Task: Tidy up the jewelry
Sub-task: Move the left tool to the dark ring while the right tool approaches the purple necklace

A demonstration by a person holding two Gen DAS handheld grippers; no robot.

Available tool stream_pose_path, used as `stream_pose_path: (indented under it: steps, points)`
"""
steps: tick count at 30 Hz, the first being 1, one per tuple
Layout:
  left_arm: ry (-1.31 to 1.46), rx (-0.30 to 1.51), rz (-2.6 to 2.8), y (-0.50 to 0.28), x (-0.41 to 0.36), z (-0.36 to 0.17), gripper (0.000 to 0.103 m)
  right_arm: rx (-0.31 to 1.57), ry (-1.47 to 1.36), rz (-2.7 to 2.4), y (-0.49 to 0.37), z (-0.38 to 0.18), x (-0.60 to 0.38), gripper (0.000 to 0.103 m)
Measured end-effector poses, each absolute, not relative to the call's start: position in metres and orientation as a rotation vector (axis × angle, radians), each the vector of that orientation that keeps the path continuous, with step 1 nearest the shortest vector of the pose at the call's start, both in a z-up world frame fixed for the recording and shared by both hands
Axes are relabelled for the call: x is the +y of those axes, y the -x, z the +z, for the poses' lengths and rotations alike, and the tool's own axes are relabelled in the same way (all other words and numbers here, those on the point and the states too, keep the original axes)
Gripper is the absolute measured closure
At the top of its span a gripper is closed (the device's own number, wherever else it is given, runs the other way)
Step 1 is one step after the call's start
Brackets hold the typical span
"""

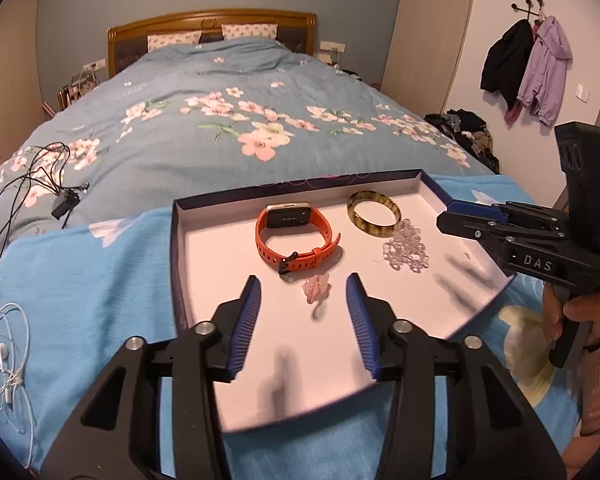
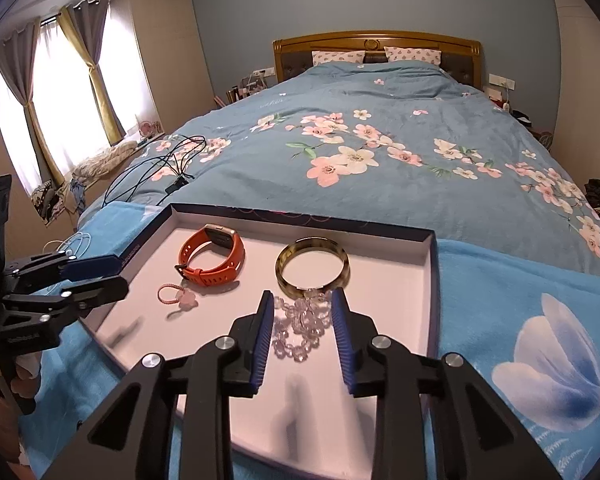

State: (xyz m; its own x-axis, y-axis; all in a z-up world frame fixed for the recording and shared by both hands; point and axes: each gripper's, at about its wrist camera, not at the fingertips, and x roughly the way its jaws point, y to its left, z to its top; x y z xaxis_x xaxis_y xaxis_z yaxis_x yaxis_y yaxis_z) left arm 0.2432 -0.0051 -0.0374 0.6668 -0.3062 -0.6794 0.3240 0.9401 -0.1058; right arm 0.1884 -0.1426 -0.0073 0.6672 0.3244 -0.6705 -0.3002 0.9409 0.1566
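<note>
A shallow white-lined box (image 1: 220, 248) (image 2: 430, 280) lies on the bed. In it are an orange watch (image 1: 296, 236) (image 2: 212, 258), a mottled bangle (image 1: 374, 214) (image 2: 312, 266), a clear bead bracelet (image 1: 408, 250) (image 2: 300, 328) and a small pink flower charm (image 1: 316, 288) (image 2: 184, 300). My left gripper (image 1: 304, 292) is open above the box with the pink charm between its fingertips' line. My right gripper (image 2: 302, 308) is open, its fingers on either side of the bead bracelet. It also shows in the left wrist view (image 1: 460, 220).
The box rests on a light blue blanket (image 1: 80, 300) (image 2: 520, 320) over the floral duvet. Black cables (image 1: 40, 184) (image 2: 160, 168) lie on the bed at the left. White earphones (image 1: 4, 344) lie on the blanket left of the box.
</note>
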Motion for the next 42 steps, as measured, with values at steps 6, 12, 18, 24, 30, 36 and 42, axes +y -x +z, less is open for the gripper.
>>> stream_pose_path:
  steps: [6, 12, 18, 24, 30, 36, 42]
  points:
    - [-0.027, 0.708, -0.362, -0.207, 0.007, -0.026, 0.056, 0.716, -0.007, 0.369, -0.159, 0.006, -0.147, 0.069]
    - [-0.035, 0.682, -0.364, -0.172, 0.013, -0.026, 0.053, 0.680, 0.030, 0.424, -0.121, 0.018, -0.144, 0.064]
    - [-0.040, 0.690, -0.376, -0.145, 0.014, -0.034, 0.053, 0.715, 0.076, 0.478, -0.084, 0.008, -0.142, 0.064]
    - [-0.054, 0.716, -0.398, -0.125, 0.010, -0.046, 0.053, 0.822, 0.090, 0.483, -0.065, -0.021, -0.144, 0.077]
    - [-0.118, 0.750, -0.446, -0.106, -0.001, -0.057, 0.053, 0.862, 0.088, 0.472, -0.054, -0.036, -0.146, 0.078]
    - [-0.174, 0.792, -0.493, -0.093, -0.009, -0.067, 0.054, 0.872, 0.049, 0.466, -0.055, -0.041, -0.150, 0.078]
    - [-0.183, 0.851, -0.508, -0.098, -0.016, -0.080, 0.061, 0.866, 0.032, 0.469, -0.053, -0.038, -0.152, 0.078]
